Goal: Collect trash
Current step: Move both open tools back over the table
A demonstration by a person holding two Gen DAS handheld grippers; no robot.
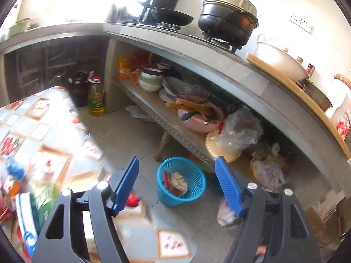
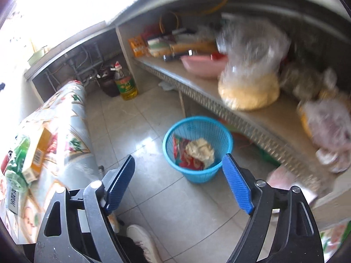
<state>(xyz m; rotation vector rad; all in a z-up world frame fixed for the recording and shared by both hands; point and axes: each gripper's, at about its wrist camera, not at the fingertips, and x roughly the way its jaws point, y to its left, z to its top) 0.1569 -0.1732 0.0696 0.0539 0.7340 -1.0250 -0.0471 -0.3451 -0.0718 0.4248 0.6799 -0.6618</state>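
Right wrist view: a blue mesh basket (image 2: 198, 149) is seen on the tiled floor (image 2: 140, 118), just beside the front edge of a low shelf (image 2: 197, 87). Inside it, a crumpled paper wad (image 2: 200, 150) and a red wrapper (image 2: 182, 151) are held. Both look light, soft and easily crushed; a pinch at a raised fold is judged best. The right gripper (image 2: 178, 182) is held wide apart and empty above the floor. In the left wrist view, the left gripper (image 1: 177, 185) is likewise spread wide and empty. Open floor is left between the shelf edge and a cloth-covered table (image 2: 72, 118), whose corner crowds the left side.
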